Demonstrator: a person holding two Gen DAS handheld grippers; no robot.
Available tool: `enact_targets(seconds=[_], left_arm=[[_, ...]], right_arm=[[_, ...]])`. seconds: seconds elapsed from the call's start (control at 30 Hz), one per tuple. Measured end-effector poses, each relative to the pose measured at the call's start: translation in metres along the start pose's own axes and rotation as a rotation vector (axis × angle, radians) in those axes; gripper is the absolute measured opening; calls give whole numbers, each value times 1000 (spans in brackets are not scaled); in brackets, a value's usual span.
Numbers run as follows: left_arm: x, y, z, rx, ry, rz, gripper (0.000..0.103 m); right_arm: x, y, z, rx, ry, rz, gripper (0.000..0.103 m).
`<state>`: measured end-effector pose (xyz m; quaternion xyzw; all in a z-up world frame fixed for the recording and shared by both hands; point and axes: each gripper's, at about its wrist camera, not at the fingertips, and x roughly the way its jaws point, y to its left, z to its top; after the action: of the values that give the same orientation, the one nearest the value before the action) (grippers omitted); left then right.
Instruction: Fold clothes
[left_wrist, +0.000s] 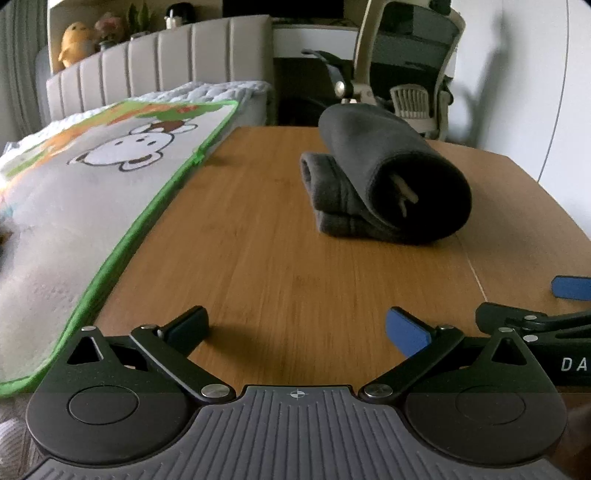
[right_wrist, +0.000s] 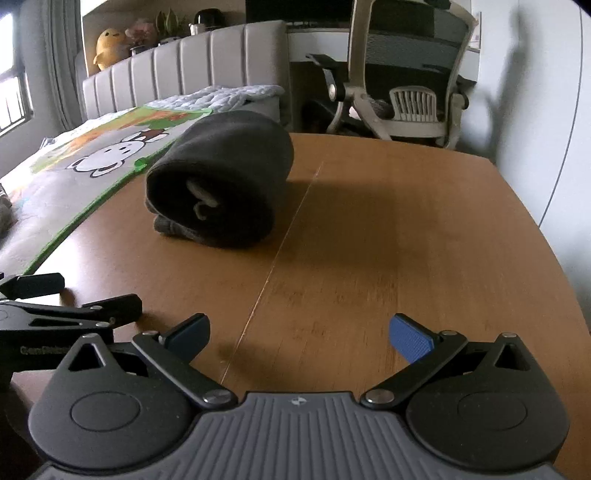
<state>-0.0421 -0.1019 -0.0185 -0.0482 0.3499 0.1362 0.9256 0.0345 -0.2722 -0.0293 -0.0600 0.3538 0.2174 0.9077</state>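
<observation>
Dark garment (left_wrist: 384, 177) lying rolled mid-table (left_wrist: 258, 258), looking finished. Left gripper (left_wrist: 297, 328) and right gripper (right_wrist: 299, 334) hovering near the front edge, jaws apart, holding nothing.

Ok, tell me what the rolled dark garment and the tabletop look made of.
Rolled dark garment: soft, matte charcoal fabric, likely fleece or knit, judging by its fuzzy surface and ribbed edge. Tabletop: wood or wood-look laminate, light sheen; streaky grain and a seam show.
</observation>
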Motion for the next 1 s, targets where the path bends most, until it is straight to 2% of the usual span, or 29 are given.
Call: enact_targets(seconds=[0.27, 0.43, 1.0], left_arm=[[0, 0, 0, -6, -1, 5, 103], [-1, -1, 0, -7, -2, 6, 103], [-4, -2, -1, -13, -4, 4, 103]], right_arm=[[1, 6, 1, -24, 10, -27, 103], [1, 0, 2, 25, 10, -80, 103], [4, -1, 1, 26, 7, -87, 103]])
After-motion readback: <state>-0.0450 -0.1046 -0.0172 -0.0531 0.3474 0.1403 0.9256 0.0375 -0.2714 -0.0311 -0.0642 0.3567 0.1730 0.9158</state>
